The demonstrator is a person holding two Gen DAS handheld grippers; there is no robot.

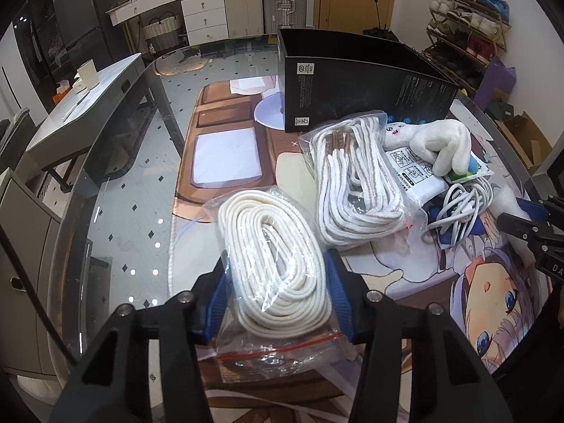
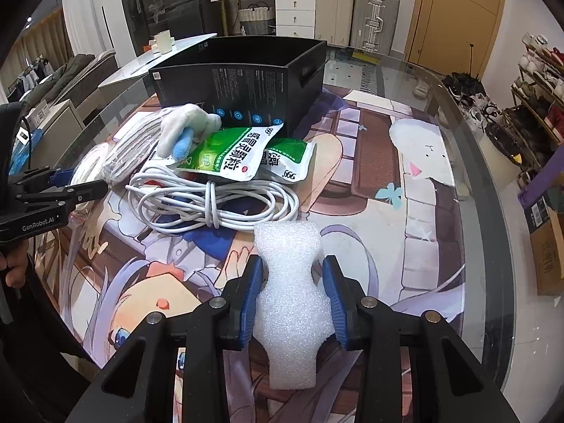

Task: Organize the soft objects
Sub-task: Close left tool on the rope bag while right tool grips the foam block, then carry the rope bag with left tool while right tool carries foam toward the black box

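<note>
The glass table [image 1: 116, 190] lies bare along its left side, giving open passage there, and its right half past the mat [image 2: 380, 183] is likewise free in the right wrist view. The middle is crowded: a black box [image 1: 352, 81] stands at the back, with a plush toy [image 1: 437, 141], green packets [image 2: 229, 155] and a coiled white cable [image 2: 211, 201] piled just before it. A second bag of cord [image 1: 352, 183] lies beside the cable, touching the nearer bag of rope [image 1: 275, 257], so little room remains between them.
</note>
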